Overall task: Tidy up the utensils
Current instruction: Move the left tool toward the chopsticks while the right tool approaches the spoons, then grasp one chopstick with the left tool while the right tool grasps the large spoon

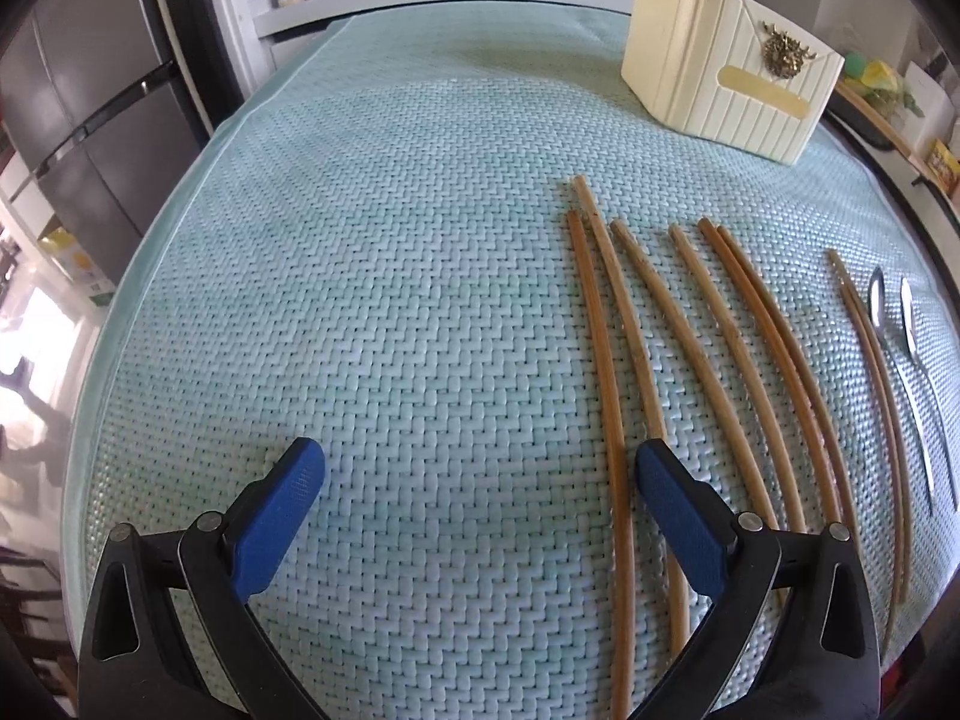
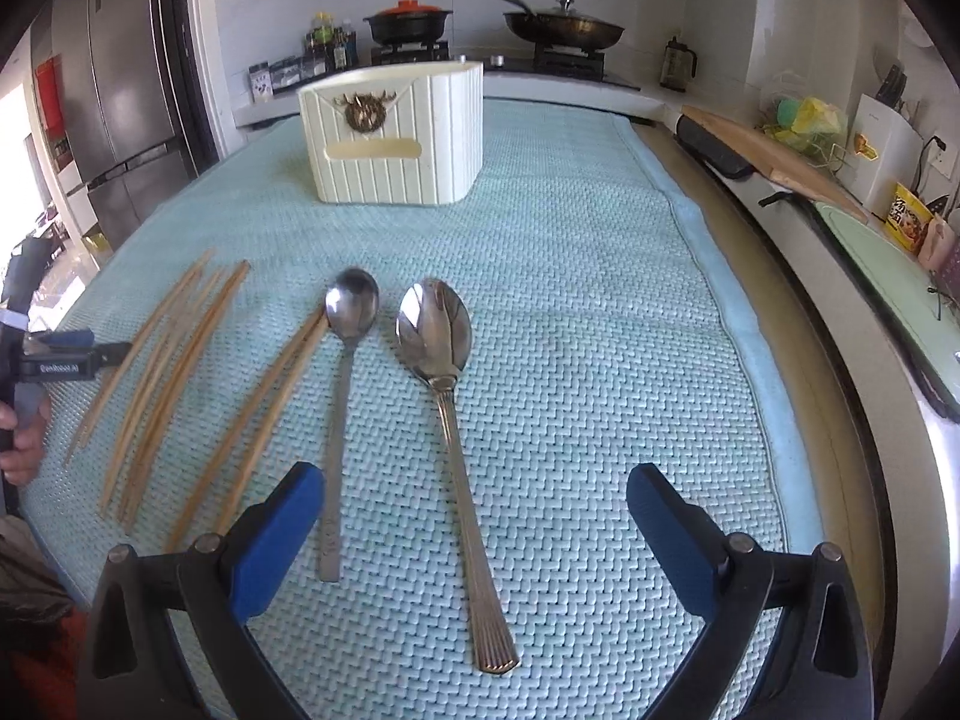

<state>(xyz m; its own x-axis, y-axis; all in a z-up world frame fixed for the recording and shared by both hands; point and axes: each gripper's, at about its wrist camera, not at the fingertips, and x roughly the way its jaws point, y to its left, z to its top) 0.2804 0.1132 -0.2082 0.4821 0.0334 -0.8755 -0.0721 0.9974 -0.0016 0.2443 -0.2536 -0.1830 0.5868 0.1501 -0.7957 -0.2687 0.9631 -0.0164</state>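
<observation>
Pale green woven matting (image 2: 570, 276) covered the counter, with a stove, a lidded pan and a dark fridge behind it. As far as I could judge, nothing had been organized yet: every utensil lay loose on the mat and the cream ribbed holder (image 2: 393, 132) stood well apart from them, at about twelve o'clock in the right wrist view. Its inside was hidden from where I stood, so I could not say whether anything was already in it.

Seen from the right gripper (image 2: 474, 516), two steel spoons lay side by side, bowls toward the holder: the smaller spoon (image 2: 342, 396) at eleven o'clock and the larger spoon (image 2: 444, 396) close to twelve, its handle running back between the spread blue fingers (image 2: 273, 540). That gripper hung wide apart and held nothing.

The wooden chopsticks (image 1: 690, 360) lay fanned over the mat at about one o'clock of the left gripper (image 1: 480, 510), eight sticks by my count, the outermost pair just beside the smaller spoon. The left one was also splayed and empty, with one stick passing just inside its right finger.

My guess was that the whole job remained: chopsticks and both spoons still had to go into the holder.
</observation>
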